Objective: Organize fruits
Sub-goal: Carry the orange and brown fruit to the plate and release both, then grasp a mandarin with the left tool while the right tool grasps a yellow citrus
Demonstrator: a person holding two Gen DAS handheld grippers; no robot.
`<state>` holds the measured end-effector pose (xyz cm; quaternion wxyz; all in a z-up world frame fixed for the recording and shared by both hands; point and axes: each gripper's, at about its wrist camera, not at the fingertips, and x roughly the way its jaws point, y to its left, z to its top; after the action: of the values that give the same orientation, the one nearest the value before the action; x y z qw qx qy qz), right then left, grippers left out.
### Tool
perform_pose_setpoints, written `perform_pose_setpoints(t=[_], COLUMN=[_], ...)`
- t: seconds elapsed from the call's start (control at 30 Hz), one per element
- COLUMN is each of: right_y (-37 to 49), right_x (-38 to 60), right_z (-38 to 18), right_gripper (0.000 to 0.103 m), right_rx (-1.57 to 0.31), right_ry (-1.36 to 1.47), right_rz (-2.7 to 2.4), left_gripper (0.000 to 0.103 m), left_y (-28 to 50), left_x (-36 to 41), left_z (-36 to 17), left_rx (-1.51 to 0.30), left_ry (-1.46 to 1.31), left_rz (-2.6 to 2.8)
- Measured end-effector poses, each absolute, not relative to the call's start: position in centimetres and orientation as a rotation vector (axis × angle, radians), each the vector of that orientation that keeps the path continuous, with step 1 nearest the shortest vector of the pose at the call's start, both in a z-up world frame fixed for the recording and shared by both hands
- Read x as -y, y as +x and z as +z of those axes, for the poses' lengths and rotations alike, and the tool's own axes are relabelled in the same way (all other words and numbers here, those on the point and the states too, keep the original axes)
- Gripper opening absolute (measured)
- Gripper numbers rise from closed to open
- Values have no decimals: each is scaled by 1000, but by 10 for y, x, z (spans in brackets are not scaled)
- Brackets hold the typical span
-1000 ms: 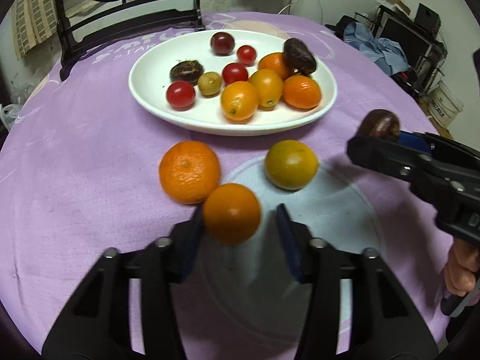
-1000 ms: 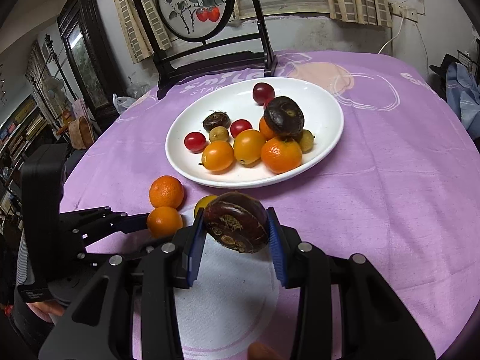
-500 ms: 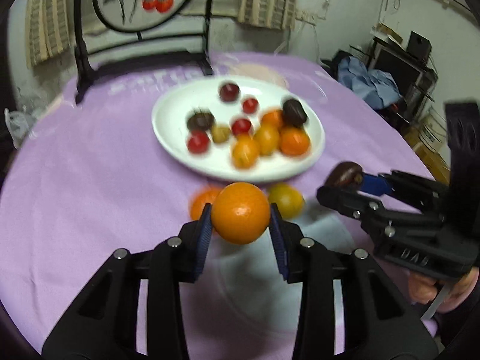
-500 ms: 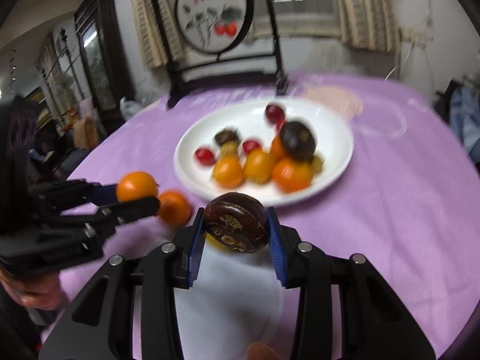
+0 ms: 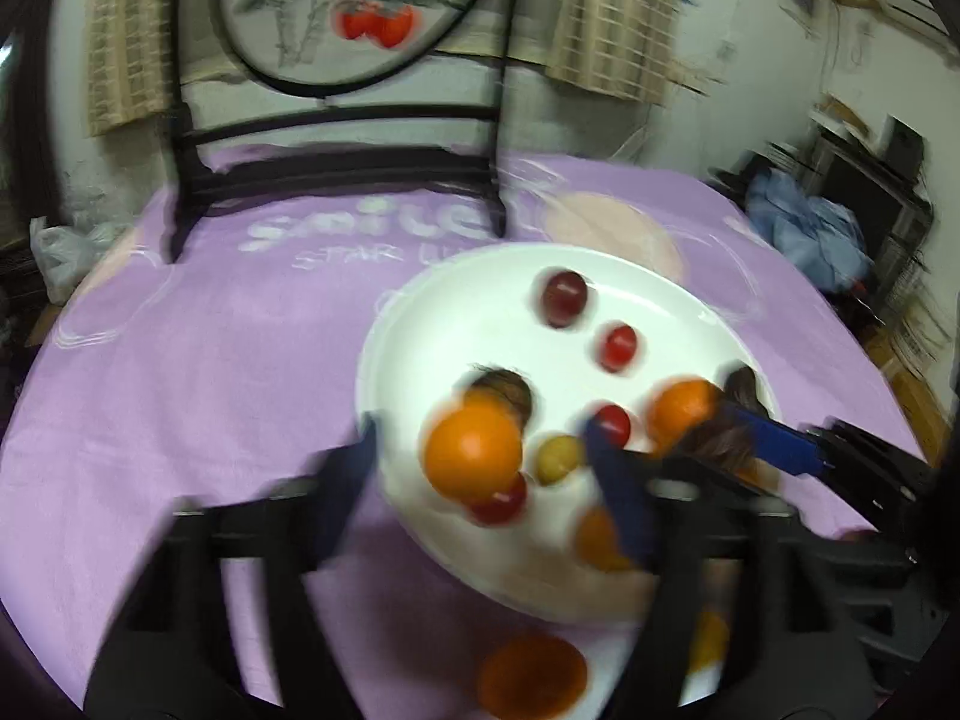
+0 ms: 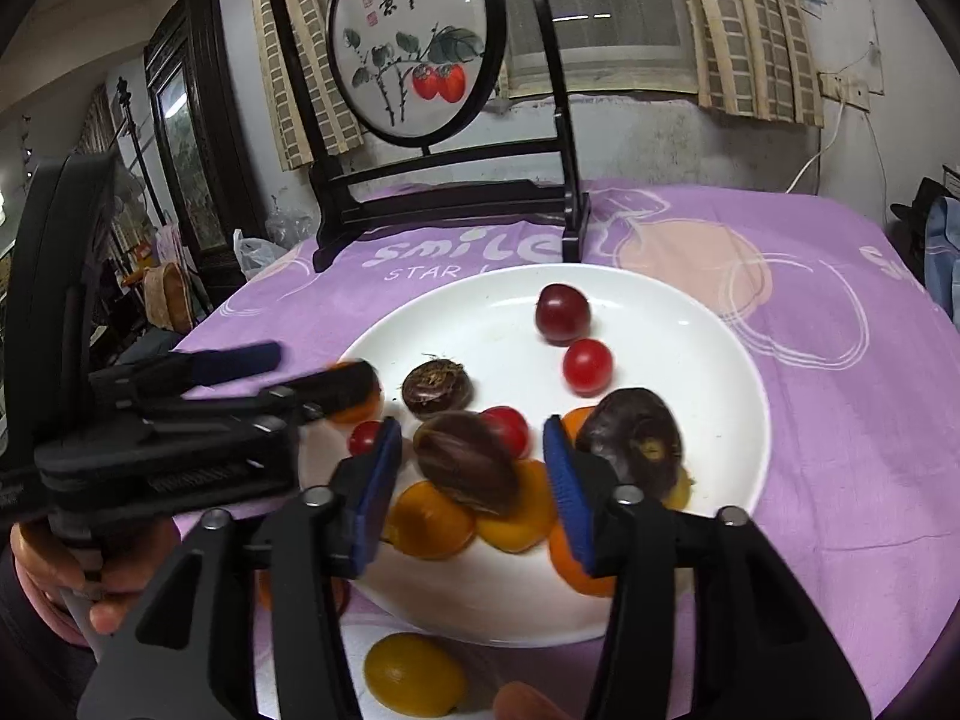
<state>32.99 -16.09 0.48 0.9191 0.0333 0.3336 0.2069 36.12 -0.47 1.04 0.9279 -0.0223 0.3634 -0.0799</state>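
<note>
A white plate (image 6: 750,396) on the purple cloth holds several fruits: oranges, cherry tomatoes, dark round ones. My left gripper (image 5: 480,429) hangs over the plate's near left part, its jaws opening wide. An orange (image 5: 474,450) sits loose between them, touching neither pad. My right gripper (image 6: 471,429) is over the plate's near middle, jaws opening. A dark brown fruit (image 6: 468,462) lies between its blue pads (image 6: 564,480) with a gap on both sides. The left gripper (image 6: 318,367) also shows in the right wrist view, held in a hand. The left wrist view is blurred.
One orange (image 5: 531,672) and a yellow-orange fruit (image 6: 414,672) lie on the cloth in front of the plate. A black stand with a round painting (image 6: 414,60) is at the table's far edge. Furniture crowds the room to the left and right.
Both grippers moved forward from the cloth to above the plate. Each was shut on its fruit; now both jaws have parted and let the orange and the dark fruit go.
</note>
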Motion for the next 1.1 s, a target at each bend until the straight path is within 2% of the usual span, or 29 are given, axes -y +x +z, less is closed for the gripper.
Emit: perform_pose_setpoints(t=[0.13, 0.27, 0.6, 1.1], right_y=[315, 292, 253, 260], right_x=[169, 165, 142, 134], right_z=[13, 15, 0, -34], right_gripper=[51, 54, 54, 54], right_rx=[-669, -653, -690, -832], right_ry=[90, 48, -136, -225], right_rz=[436, 437, 459, 432], left_gripper=[88, 97, 98, 98], left_y=[354, 335, 287, 284], left_x=[-6, -7, -19, -36], left_z=[18, 20, 6, 4], left_rx=[-740, -720, -713, -746], left_ry=[-75, -44, 75, 48], left_rz=[-163, -102, -4, 32])
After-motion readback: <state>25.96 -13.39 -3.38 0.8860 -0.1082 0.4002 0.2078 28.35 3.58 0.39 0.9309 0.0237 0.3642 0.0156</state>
